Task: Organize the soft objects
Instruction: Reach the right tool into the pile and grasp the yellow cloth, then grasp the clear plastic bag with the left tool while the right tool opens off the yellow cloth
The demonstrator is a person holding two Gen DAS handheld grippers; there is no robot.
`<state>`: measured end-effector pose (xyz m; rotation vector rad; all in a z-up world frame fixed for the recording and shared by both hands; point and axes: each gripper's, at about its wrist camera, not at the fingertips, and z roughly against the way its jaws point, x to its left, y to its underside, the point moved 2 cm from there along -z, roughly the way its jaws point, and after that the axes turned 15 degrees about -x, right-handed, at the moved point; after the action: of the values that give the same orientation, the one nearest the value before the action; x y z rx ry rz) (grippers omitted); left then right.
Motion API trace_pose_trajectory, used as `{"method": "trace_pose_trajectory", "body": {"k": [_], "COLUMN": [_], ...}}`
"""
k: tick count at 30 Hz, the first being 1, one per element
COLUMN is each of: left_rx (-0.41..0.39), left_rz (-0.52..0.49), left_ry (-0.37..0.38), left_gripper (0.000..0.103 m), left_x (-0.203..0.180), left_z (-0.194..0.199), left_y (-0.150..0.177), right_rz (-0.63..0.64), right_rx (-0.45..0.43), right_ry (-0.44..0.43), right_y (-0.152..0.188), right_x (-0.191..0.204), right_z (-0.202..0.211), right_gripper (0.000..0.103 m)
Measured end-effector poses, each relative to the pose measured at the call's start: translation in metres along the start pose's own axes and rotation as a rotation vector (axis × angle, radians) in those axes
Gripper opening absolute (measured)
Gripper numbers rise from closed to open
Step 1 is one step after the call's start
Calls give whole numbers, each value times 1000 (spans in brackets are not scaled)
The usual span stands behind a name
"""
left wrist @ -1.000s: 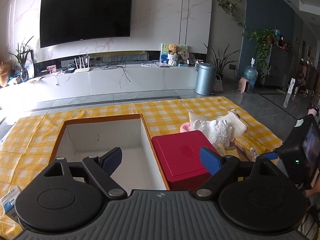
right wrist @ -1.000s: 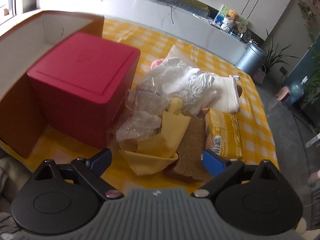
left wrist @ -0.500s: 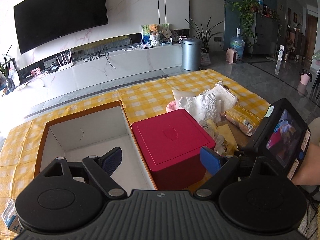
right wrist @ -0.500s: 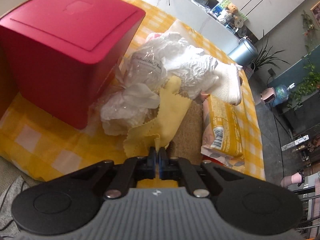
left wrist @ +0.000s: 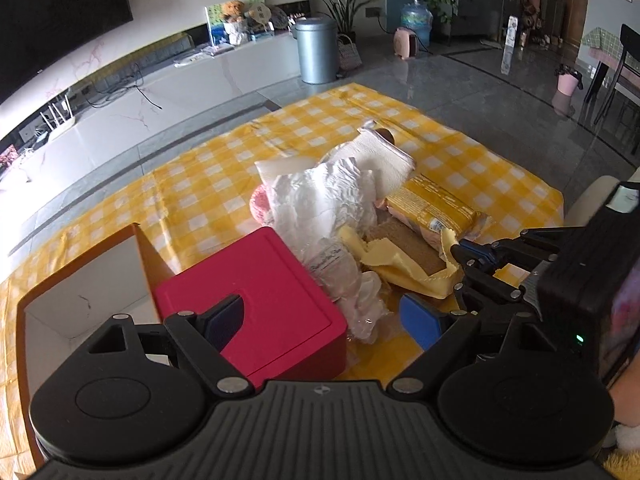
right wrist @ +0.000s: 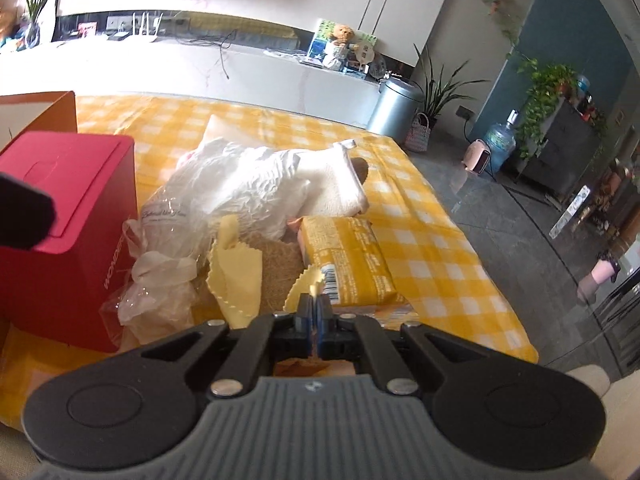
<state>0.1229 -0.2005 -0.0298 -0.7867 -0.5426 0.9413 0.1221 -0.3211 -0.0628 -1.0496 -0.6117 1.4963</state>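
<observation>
A pile of soft things lies on the yellow checked cloth (left wrist: 208, 184): a yellow cleaning cloth (right wrist: 236, 276), a brown rough pad (right wrist: 280, 268), a crumpled white plastic bag (right wrist: 240, 184), a white towel (right wrist: 336, 184) and a yellow packet (right wrist: 344, 260). My right gripper (right wrist: 315, 306) is shut on a corner of the yellow cloth and lifts it; it also shows in the left wrist view (left wrist: 460, 256). My left gripper (left wrist: 320, 316) is open and empty above the red box (left wrist: 256, 300).
An open cardboard box (left wrist: 80, 280) with a white inside stands left of the red box. The cloth's far edge meets grey floor tiles. A grey bin (left wrist: 318, 50) and a low white TV bench (right wrist: 200, 68) stand behind.
My right gripper shut on the yellow cloth's corner and has raised it, pulling it right. My left gripper has swung right, from over the cardboard box to over the red box.
</observation>
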Motion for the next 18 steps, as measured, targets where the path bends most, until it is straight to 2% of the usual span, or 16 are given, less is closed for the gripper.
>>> {"method": "trace_pose_trajectory", "body": {"k": [5, 7, 9, 11, 13, 14, 15, 16, 18], "left_rx": [131, 197, 270, 277, 288, 296, 310, 346, 425], "left_rz": [-39, -57, -55, -58, -61, -65, -60, -44, -38], "left_ry": [16, -30, -78, -126, -113, -112, -106, -92, -84], "left_gripper": [99, 87, 85, 83, 82, 81, 74, 64, 55], "left_x": [-18, -22, -22, -23, -25, -27, -27, -28, -31], "left_z": [-45, -64, -84, -93, -100, -104, -106, -111, -121], "left_y": [-14, -18, -21, -27, -32, -34, -36, -37, -35], "right_rz": [-68, -67, -57, -28, -8, 0, 0, -11, -40], "right_rx": [-47, -33, -10, 11, 0, -10, -21, -28, -31], "right_ry": [24, 7, -15, -62, -81, -62, -42, -36, -37], "right_y": [2, 4, 6, 7, 8, 8, 8, 7, 8], "right_x": [-11, -11, -8, -2, 3, 3, 2, 0, -5], "right_z": [10, 7, 2, -1, 1, 3, 4, 5, 6], "right_gripper": [0, 0, 3, 5, 17, 33, 42, 42, 42]}}
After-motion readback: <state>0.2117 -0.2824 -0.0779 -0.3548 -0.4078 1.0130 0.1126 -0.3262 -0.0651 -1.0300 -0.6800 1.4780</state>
